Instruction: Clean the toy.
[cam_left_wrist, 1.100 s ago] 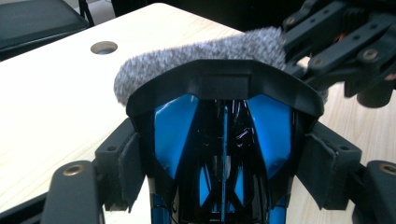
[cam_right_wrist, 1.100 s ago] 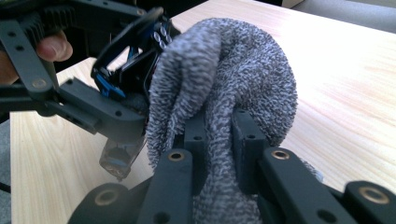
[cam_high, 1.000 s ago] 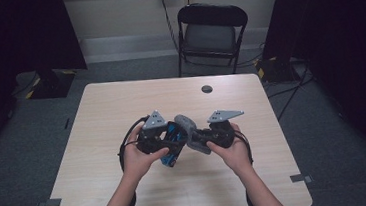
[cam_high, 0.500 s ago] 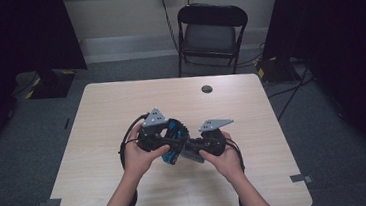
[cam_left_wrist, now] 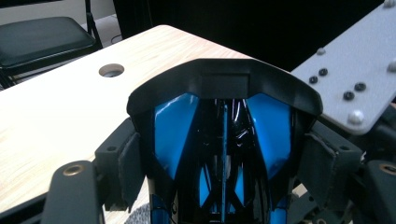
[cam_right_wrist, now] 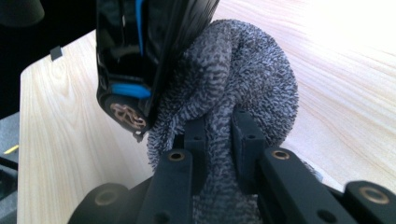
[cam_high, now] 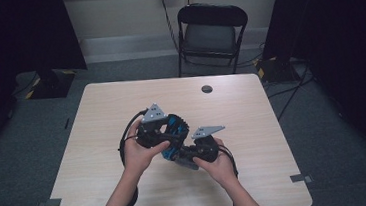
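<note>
A glossy black and blue plastic object (cam_high: pixel 174 128) is held over the middle of the table (cam_high: pixel 252 112). My left gripper (cam_high: pixel 166 134) is shut on it. In the left gripper view the pads (cam_left_wrist: pixel 125 163) press on both flanks of the object (cam_left_wrist: pixel 224 126). A grey knitted cloth (cam_right_wrist: pixel 243 79), like a sock, bunches against the object's lower end (cam_right_wrist: pixel 140 51). My right gripper (cam_right_wrist: pixel 219 135) is shut on this cloth, its jaws nearly together. In the high view the right gripper (cam_high: pixel 188 155) sits just below and right of the object, and a bit of the cloth (cam_high: pixel 190 164) shows under it.
A round cable hole (cam_high: pixel 207 89) lies in the table's far side. A black folding chair (cam_high: pixel 212 30) stands behind the table. Dark curtains flank the room, and cables run across the floor at the right (cam_high: pixel 290 88).
My right hand has sunk and drawn toward the near edge with the grey cloth, which now lies lower, beneath the object. The left hand has hardly moved.
</note>
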The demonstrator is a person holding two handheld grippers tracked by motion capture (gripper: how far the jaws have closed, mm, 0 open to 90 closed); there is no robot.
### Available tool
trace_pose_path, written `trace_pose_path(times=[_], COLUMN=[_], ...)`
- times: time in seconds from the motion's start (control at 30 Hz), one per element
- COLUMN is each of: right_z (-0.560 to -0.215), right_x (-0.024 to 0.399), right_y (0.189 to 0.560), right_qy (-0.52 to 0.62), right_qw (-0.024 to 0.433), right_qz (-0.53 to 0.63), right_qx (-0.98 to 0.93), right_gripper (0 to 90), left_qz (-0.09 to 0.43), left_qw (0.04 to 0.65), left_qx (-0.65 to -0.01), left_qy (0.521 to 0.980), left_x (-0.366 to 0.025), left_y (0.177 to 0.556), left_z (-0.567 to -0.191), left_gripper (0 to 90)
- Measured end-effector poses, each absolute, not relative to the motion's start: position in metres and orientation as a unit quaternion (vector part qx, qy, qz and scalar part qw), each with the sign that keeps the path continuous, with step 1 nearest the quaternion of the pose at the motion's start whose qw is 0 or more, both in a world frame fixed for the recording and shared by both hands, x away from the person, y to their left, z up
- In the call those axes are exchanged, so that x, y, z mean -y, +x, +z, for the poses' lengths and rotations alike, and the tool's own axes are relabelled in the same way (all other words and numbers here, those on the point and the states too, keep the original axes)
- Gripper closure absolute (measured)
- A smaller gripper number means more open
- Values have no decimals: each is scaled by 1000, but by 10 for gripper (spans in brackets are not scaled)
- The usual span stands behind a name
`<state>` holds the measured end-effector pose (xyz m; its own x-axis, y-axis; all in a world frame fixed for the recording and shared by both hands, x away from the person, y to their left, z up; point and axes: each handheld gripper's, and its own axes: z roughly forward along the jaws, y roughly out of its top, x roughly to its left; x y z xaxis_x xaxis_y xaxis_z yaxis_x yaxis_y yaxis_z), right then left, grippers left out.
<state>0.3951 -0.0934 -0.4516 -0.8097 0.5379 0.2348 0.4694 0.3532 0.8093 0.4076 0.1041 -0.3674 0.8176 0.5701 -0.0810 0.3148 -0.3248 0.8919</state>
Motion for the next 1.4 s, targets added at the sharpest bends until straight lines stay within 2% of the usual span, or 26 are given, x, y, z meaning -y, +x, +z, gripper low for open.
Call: trace_pose_path(times=[0.23, 0.63, 1.0, 1.4], right_z=[-450, -443, -431, -426], right_x=[95, 120, 160, 181], right_y=[395, 398, 403, 409], right_qy=[291, 300, 330, 350], right_qw=[51, 79, 104, 126], right_qz=[453, 430, 437, 431], right_qx=[-841, -848, -830, -822], right_gripper=[790, 789, 789, 789], left_qz=[131, 141, 144, 145], left_qw=[516, 509, 485, 457], left_qx=[-273, -287, -320, -356], left_qy=[801, 799, 801, 802], left_x=[-108, -131, -166, -199], left_y=[406, 406, 406, 404], left_z=[-359, -359, -382, -408], left_gripper=[253, 253, 254, 254])
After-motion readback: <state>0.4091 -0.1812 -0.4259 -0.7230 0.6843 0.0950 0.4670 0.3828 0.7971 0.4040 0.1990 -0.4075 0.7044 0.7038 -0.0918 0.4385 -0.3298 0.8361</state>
